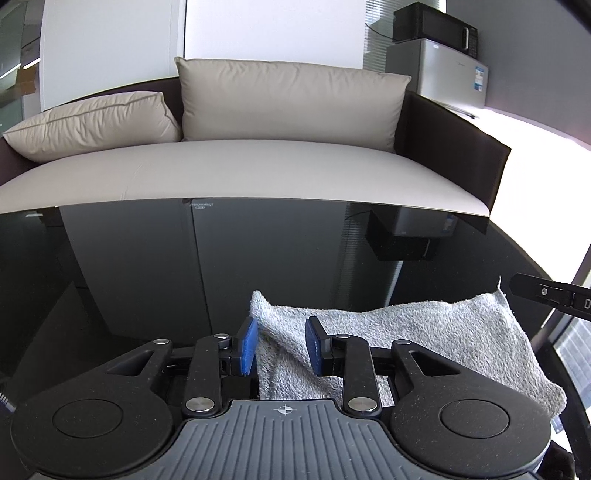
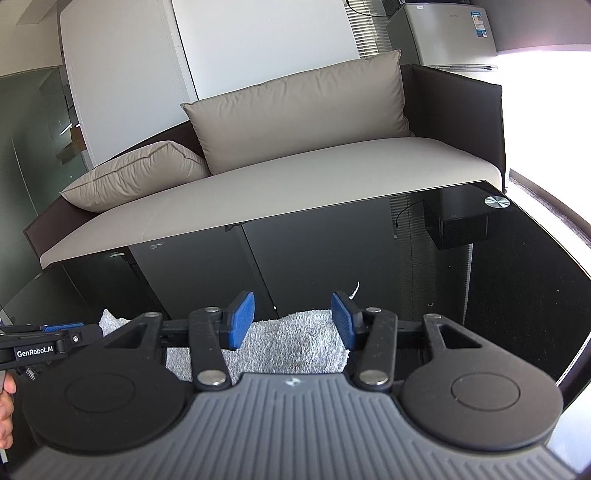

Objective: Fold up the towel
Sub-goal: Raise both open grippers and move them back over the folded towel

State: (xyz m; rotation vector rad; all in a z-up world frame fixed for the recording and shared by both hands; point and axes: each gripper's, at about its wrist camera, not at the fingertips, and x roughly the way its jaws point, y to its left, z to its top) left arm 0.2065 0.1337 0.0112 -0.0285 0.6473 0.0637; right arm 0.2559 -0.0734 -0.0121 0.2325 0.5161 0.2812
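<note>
On the black glass desk [image 1: 129, 266], near edge: grey towel [image 1: 424, 339], rumpled, one corner standing up at 12 o'clock of the left tongs [image 1: 281, 346].

Left tongs: blue pads [image 1: 248, 345] set at a middling gap, towel's left edge lying between them; whether the pads touch the cloth, cannot tell. Nothing clamped.

Right tongs [image 2: 291, 320]: spread wide, blue pads well apart, towel [image 2: 295, 339] visible below the gap. Not gripping.

Each tool shows in the other's view: right one as a black bar at 3 o'clock in the left view, beside the towel's far corner; left one at 9 o'clock in the right view.

Writing: "GenRobot.AI" in white on the side of the left tool [image 2: 35, 352]. Fridge [image 2: 450, 37] carries a blue-and-white sticker, text too small to read. Faint mirrored lettering on the glass near the far edge, unreadable.

Surface: glossy, reflects wall panels, blinds and a dark box. Round metal disc [image 2: 496, 202] at the desk's far right corner.

Room: sofa [image 1: 240, 173] beyond the desk at 12 o'clock, beige seat, dark frame, two beige cushions [image 1: 288, 99]. Microwave [image 1: 436, 27] stacked on the silver fridge at 1 o'clock. White wall panels behind; bright window glare at 3 o'clock.
</note>
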